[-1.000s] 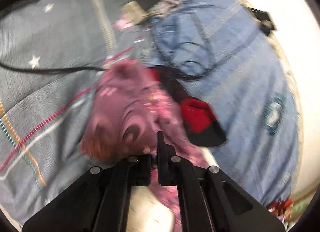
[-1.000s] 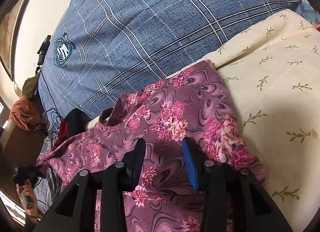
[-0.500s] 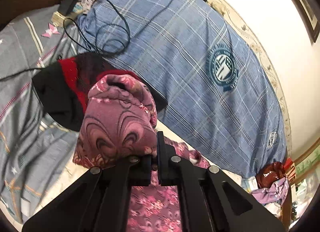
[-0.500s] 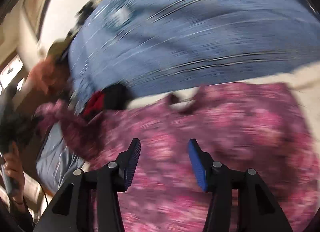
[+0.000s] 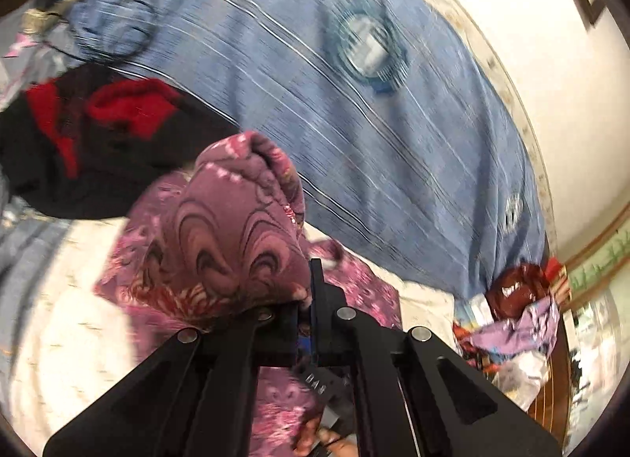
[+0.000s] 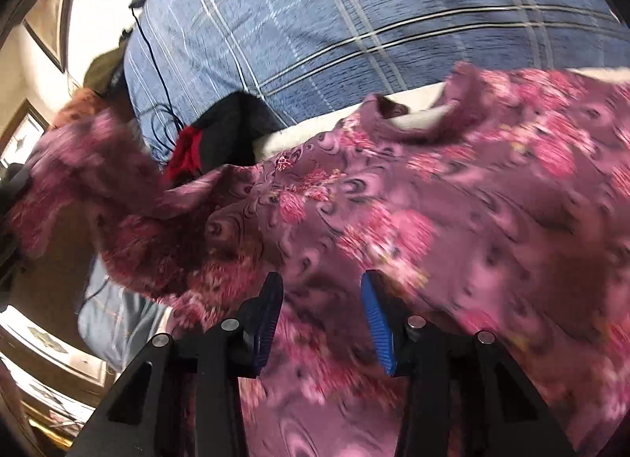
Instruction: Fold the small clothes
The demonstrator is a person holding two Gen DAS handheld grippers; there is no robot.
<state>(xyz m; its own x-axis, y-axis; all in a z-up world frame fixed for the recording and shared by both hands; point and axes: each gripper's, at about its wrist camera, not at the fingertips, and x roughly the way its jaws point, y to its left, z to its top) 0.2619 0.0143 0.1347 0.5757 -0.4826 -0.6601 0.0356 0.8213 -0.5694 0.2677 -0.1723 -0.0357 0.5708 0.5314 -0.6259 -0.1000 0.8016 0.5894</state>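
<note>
My left gripper (image 5: 305,295) is clamped tight on a bunched-up fold of the pink floral garment (image 5: 224,236), lifting it above the cream sheet (image 5: 51,323), with a black and red garment (image 5: 90,138) just behind it and the blue plaid blanket (image 5: 354,134) beyond. My right gripper (image 6: 321,323) hangs over the spread part of the same floral garment (image 6: 453,228); its blue-padded jaws have just been closing a little but stand apart, pressing on nothing. The garment's neckline (image 6: 417,118) lies toward the blanket's edge, over the cream sheet.
</note>
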